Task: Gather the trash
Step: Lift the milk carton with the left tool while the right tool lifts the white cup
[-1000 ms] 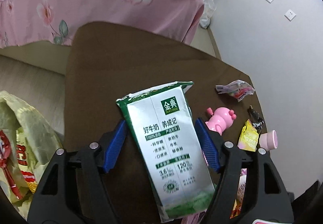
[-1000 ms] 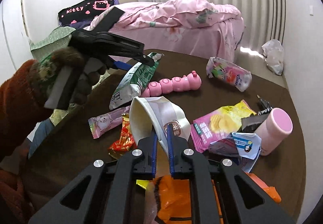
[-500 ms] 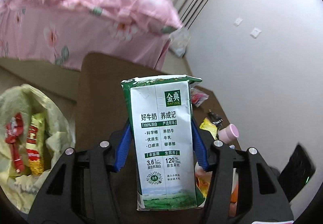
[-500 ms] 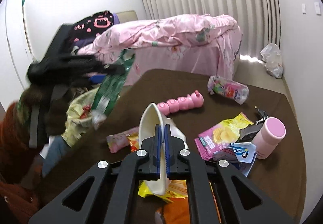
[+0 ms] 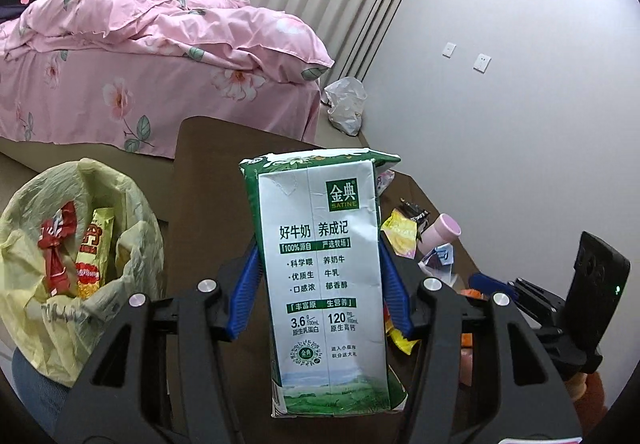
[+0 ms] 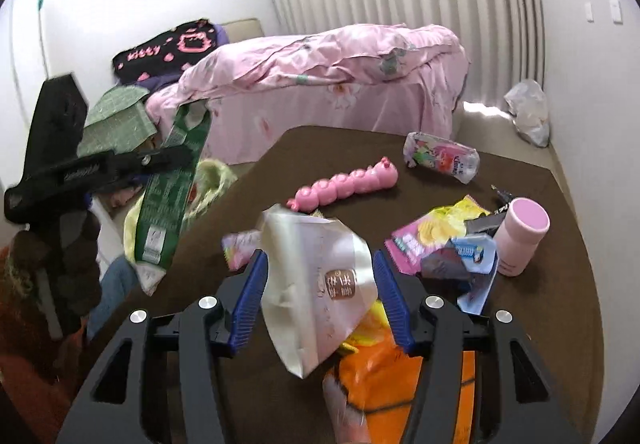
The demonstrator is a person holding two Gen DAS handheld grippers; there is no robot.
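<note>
Trash is spread over the brown table (image 6: pixel 520 344), and some is already gathered in a yellow plastic bag (image 5: pixel 76 264) standing open beside the table's left edge. Inside the bag a red wrapper (image 5: pixel 56 248) and a yellow snack packet (image 5: pixel 90 256) are seen, both crinkled.

A milk carton (image 5: pixel 326 284), a flattened rectangular box printed in white and green, is clamped upright between the blue ribbed pads of the left tool (image 5: pixel 320 288), at a middling width, and is held near the bag, above the table's edge.

The jaws of the right tool (image 6: pixel 318 296) are opening; a shiny silver foil pouch (image 6: pixel 320 284), creased and tilted, is seen between the pads, though contact cannot be made out. Beneath it an orange packet (image 6: pixel 392 384) is lying.

Farther out on the table a pink segmented plastic toy (image 6: pixel 348 186), a clear printed wrapper (image 6: pixel 440 160), a pink chip packet (image 6: pixel 424 236), a light blue wrapper (image 6: pixel 476 264) and a smooth pink cylindrical cup (image 6: pixel 520 240) are found.
</note>
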